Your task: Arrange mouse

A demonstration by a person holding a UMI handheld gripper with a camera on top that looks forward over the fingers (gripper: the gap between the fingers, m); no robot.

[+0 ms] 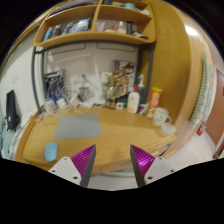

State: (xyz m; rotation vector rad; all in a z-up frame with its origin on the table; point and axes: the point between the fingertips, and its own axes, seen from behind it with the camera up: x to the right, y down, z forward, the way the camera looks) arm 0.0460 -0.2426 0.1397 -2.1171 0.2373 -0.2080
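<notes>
Your tongs [112, 163] are open right now. The two pink pads [84, 160] stand apart with a clear gap between them, and nothing is in that gap. You are holding nothing.

The mouse [51, 152] looks like the small light blue thing lying on the wooden bench [115, 128]. It is small in this view, so I am guessing a little that it is the mouse. It sits on the near part of the bench, off to the left of your tongs. It is beside the left finger, not ahead of it, and it does not touch the finger.

A grey mat [78, 127] lies flat on the bench, ahead of the tongs and a bit to the left. The mouse is not on the mat. It lies near the mat's left front corner, closer to you than the mat is.

This is the one thing that matters for your next move: the mouse is to the left, and your tongs point straight ahead. So I think you need to swing the tongs left first, until the mouse sits in the gap between the two pads. The mouse looks a bit longer front to back, but I cannot tell for sure.

Bottles and cups [160, 116] stand at the far right of the bench, well away from the mouse. Shelves [95, 38] hang on the wall above.
</notes>
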